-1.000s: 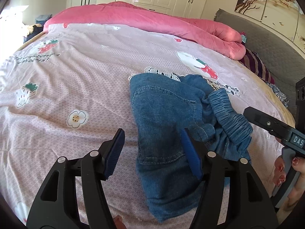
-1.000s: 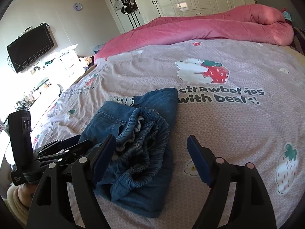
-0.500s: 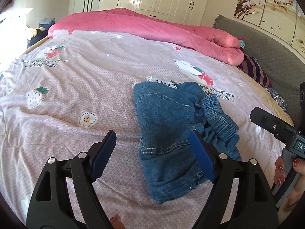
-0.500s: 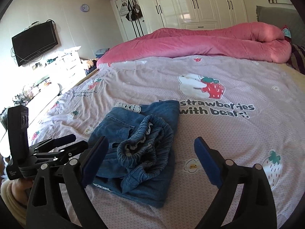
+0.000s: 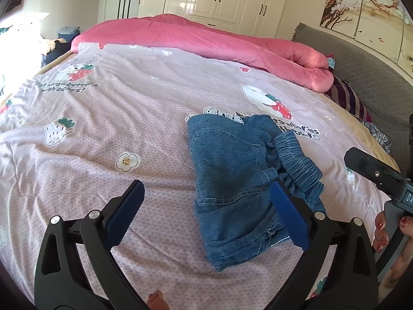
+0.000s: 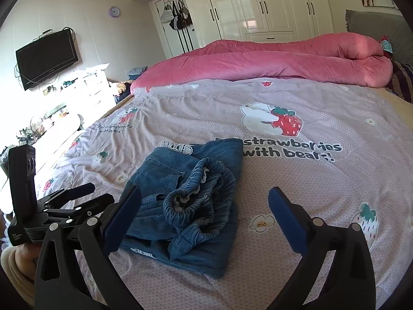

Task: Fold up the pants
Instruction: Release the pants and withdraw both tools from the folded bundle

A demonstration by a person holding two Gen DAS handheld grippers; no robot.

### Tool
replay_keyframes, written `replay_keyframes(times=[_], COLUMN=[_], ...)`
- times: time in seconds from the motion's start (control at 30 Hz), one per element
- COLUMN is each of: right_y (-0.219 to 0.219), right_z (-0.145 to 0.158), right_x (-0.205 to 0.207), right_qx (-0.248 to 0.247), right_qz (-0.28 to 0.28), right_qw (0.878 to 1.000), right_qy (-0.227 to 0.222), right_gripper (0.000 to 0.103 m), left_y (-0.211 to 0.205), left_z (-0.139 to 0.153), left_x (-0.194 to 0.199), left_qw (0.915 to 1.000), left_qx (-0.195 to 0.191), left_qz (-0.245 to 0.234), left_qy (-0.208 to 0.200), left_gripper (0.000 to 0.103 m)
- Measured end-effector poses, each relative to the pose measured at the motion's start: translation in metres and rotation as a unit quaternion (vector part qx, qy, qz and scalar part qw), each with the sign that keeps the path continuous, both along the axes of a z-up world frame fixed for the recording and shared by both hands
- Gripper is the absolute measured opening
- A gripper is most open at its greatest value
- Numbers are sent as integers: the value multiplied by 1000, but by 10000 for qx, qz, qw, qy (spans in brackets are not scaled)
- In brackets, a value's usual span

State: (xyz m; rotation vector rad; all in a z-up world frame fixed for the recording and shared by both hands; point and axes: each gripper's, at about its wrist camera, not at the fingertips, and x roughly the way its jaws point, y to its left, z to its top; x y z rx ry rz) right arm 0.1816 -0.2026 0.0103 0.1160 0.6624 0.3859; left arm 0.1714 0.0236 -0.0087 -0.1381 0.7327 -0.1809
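Observation:
Blue denim pants (image 5: pixel 227 175) lie folded into a small bundle on the pink strawberry bedspread (image 5: pixel 103 134), with the gathered elastic waistband (image 6: pixel 198 201) bunched on top. My left gripper (image 5: pixel 206 193) hovers just short of the bundle with its jaws opening wide; its pads touch no cloth. My right gripper (image 6: pixel 205 196) hangs over the near edge of the pants (image 6: pixel 185 206), jaws also opening, with nothing pinched. One finger of the right gripper (image 5: pixel 366 166) shows at the right edge of the left wrist view. The left gripper (image 6: pixel 95 193) sits at the left of the right wrist view.
A rolled pink quilt (image 6: pixel 258 62) lies along the far side of the bed. A grey headboard (image 5: pixel 366 62) and striped pillow (image 5: pixel 346 98) are on the right. White wardrobes (image 6: pixel 258 5), a wall television (image 6: pixel 46 56) and a cluttered dresser (image 6: pixel 77 90) stand beyond.
Both grippers' jaws have spread wider and both have drawn back and up a little from the pants. The pants stay lying on the bed.

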Motion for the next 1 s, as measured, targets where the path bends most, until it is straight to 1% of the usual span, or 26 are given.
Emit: replay_keyframes(times=[0.43, 0.7, 0.9, 1.0], right_y=[-3, -1, -1, -3], right_z=[9, 19, 27, 30], right_x=[-8, -23, -37, -45], right_qx=[-21, -127, -172, -194], right_qz=[-117, -152, -169, -189], right_qw=[9998, 9989, 9980, 9976], right_qy=[-173, -417, -580, -641], right_gripper=[98, 98, 98, 98], left_y=[3, 1, -8, -10], left_z=[6, 19, 27, 30], left_x=[-7, -20, -31, -36], left_qw=[9999, 9997, 9987, 9985], left_qx=[103, 148, 423, 461], left_qz=[101, 78, 92, 99], left_qy=[-9, -181, -282, -284], left_gripper=[93, 93, 93, 93])
